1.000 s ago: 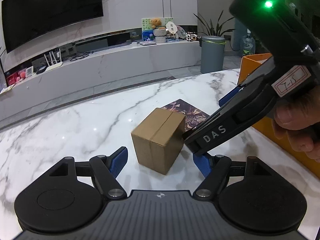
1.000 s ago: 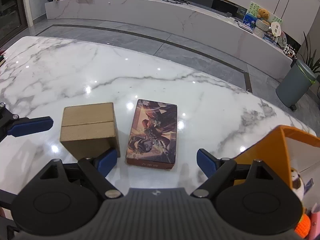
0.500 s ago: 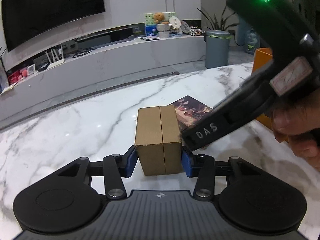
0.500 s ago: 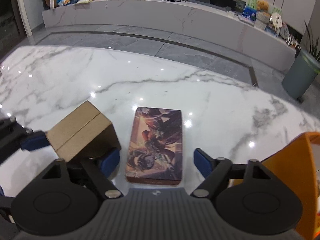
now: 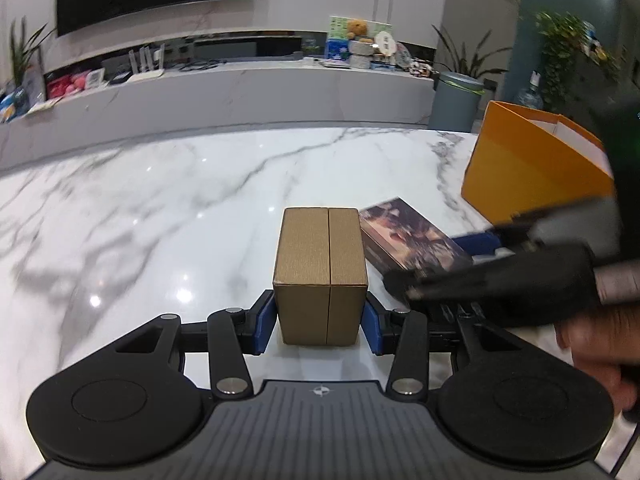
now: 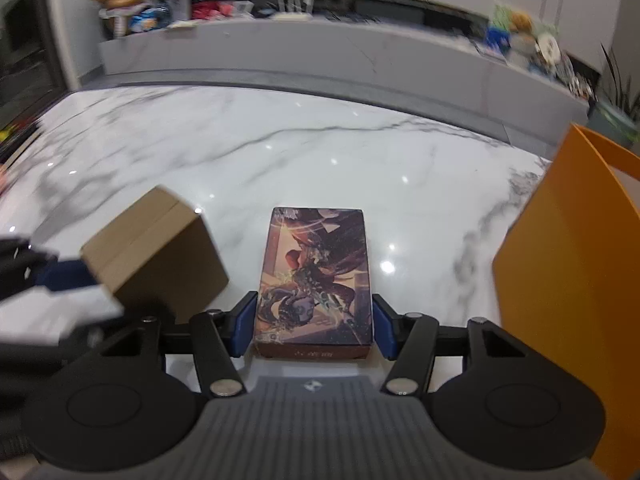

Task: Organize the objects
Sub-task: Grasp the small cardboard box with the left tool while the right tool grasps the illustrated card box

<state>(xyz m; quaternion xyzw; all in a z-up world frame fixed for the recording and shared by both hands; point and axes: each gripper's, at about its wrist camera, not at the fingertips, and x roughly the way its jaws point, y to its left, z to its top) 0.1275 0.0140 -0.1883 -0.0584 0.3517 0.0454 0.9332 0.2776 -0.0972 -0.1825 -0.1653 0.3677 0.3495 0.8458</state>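
We had the left tool [image 5: 320, 322] closing on the brown box [image 5: 322, 276] and the right tool [image 6: 314, 330] closing on the picture box [image 6: 316, 280], its long axis running near to far, the orange bin [image 6: 568, 280] just right.

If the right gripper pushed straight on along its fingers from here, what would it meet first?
The right gripper already has the illustrated box between its closing jaws, so that box comes first. Beyond it lies only bare marble table; the orange bin stands off to the side.

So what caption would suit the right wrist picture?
Right gripper closing on an illustrated box on the marble table, orange bin alongside.
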